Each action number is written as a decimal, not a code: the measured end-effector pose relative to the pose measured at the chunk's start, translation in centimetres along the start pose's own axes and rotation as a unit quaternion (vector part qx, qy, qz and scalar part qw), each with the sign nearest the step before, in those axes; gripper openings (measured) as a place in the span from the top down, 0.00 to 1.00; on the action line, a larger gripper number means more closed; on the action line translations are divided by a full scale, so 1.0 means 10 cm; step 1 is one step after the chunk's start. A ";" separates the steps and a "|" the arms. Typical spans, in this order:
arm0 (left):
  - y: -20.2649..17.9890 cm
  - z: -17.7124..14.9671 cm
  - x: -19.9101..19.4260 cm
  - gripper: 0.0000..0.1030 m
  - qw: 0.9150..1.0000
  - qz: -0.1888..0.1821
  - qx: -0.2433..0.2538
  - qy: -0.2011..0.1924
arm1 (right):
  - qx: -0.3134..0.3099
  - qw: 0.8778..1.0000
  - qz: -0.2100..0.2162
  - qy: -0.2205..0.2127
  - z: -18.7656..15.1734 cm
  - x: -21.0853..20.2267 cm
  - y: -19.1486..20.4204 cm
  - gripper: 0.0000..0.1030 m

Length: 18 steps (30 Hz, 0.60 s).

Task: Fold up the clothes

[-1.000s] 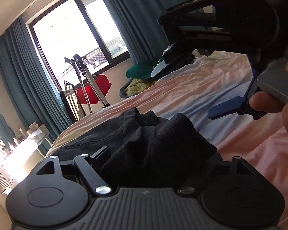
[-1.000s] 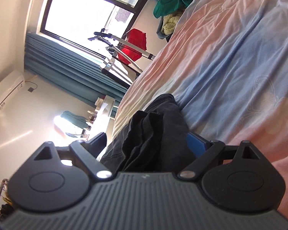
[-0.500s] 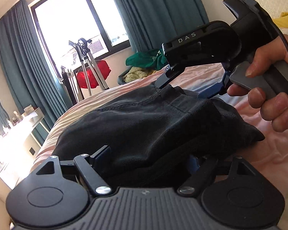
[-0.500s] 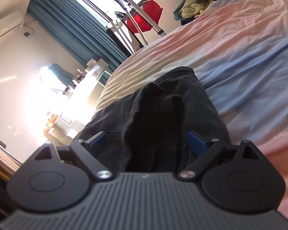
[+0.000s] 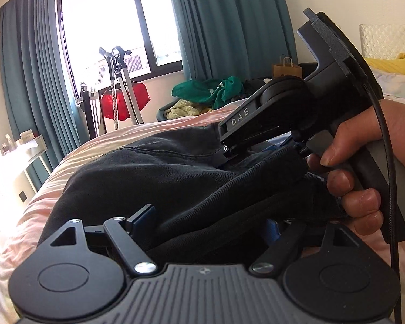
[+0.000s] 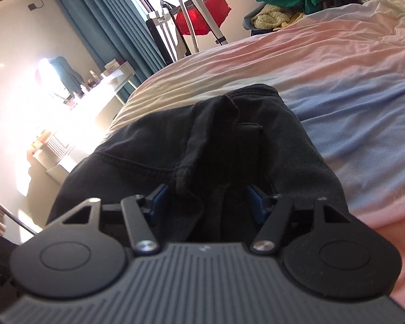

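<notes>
Black trousers (image 5: 162,170) lie in a thick fold on the pink and blue bedsheet (image 5: 116,137). My left gripper (image 5: 206,221) stands wide at the near end. Cloth fills the space between its blue pads, and I see no squeeze. A hand (image 5: 359,189) holds my right gripper (image 5: 229,151) at the far right edge, where the cloth rises to its tips. In the right wrist view the trousers (image 6: 297,145) bunch between the blue pads of the right gripper (image 6: 206,202). Its jaws are closing and press on a ridge of fabric.
The bedsheet (image 6: 337,67) stretches right and far of the trousers. Beyond the bed's far edge are a heap of green and yellow clothes (image 5: 210,90), a red bag on a stand (image 5: 124,102) and teal curtains (image 5: 229,21). A desk (image 5: 27,143) stands left.
The right gripper has come down from above onto the trousers' far edge, rolled level, and its jaws have narrowed on the cloth. The bunched trousers now lie lower and more spread out.
</notes>
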<state>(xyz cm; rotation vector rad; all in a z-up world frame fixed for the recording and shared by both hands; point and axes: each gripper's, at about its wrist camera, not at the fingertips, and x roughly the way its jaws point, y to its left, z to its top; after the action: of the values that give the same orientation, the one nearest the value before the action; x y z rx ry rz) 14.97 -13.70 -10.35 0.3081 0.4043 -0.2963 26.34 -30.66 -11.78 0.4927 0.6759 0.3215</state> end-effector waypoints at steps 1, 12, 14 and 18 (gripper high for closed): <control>0.04 0.00 0.00 0.21 1.000 -0.001 -0.007 -0.001 | 0.005 1.000 0.009 -0.001 -0.01 0.00 0.00 0.69; 0.21 0.03 -0.65 0.22 0.995 -0.014 -0.085 -0.044 | -0.027 0.994 0.007 -0.103 0.38 -0.47 0.12 0.80; 0.23 0.04 -0.73 0.21 0.995 -0.017 -0.090 -0.050 | -0.035 0.994 -0.012 -0.107 0.42 -0.45 0.00 0.80; 0.24 0.01 -0.79 0.21 0.994 -0.019 -0.093 -0.049 | -0.011 0.997 -0.044 -0.065 0.29 -0.16 -0.41 0.79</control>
<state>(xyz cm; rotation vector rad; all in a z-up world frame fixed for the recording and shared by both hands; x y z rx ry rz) 8.86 -9.79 -6.27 0.1039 0.3391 -0.3078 27.64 -35.76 -11.21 0.4586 0.5655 0.2124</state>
